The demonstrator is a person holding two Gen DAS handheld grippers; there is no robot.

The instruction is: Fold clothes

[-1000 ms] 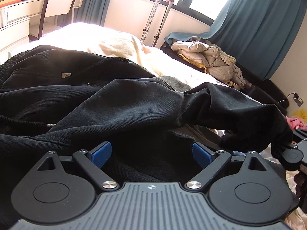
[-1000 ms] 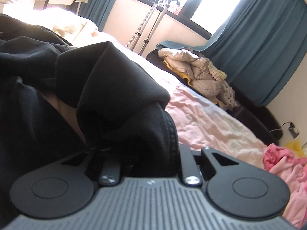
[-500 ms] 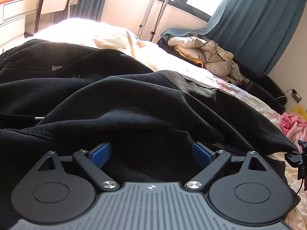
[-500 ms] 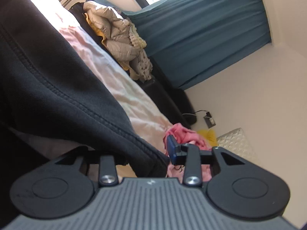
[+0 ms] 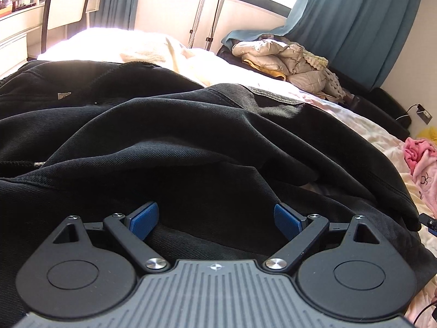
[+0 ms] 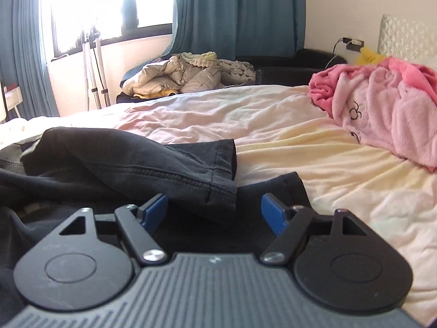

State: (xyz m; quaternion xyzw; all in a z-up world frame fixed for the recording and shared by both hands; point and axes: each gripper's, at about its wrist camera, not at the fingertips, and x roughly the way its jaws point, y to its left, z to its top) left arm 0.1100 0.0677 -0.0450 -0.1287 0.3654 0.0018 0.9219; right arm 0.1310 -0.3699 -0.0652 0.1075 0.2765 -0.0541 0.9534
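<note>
**Sleeve lying free on bed, both grippers spread**

Garment position: black garment [image 5: 169, 147] lies in loose folds across the bed [image 6: 314, 164], covering most of the left wrist view. A small pale label [image 5: 63, 96] shows near its far left edge, and a length of braided cord [image 5: 38, 164] pokes out of a fold at far left.

Right wrist view: one sleeve [image 6: 153, 169] stretches across the pale sheet, its stitched cuff [image 6: 222, 175] ending just ahead of the tool. A second dark edge of the same fabric sits right beside the cuff, under the right-hand finger.

Right gripper [image 6: 214, 210]: jaws have just been opening and now stand wide. The cuff end lies in the gap between the blue pads [image 6: 154, 209], but neither pad presses on it. Nothing is gripped.

Left gripper [image 5: 217, 217]: jaws at wide spread, blue pads well apart, poised low over the dark cloth. Fabric lies beneath and between the fingers; no pinch visible.

Surroundings:
- pink fleece [image 6: 382, 109] heaped on the bed, well apart from the sleeve, toward the headboard [image 6: 407, 37]
- beige quilted jacket [image 6: 177, 75] piled beyond the far side of the bed
- teal curtains [image 6: 237, 13] along the window
- chair [image 5: 68, 5] at upper left in the left wrist view
- metal stand [image 5: 200, 8] against the wall under the window
</note>
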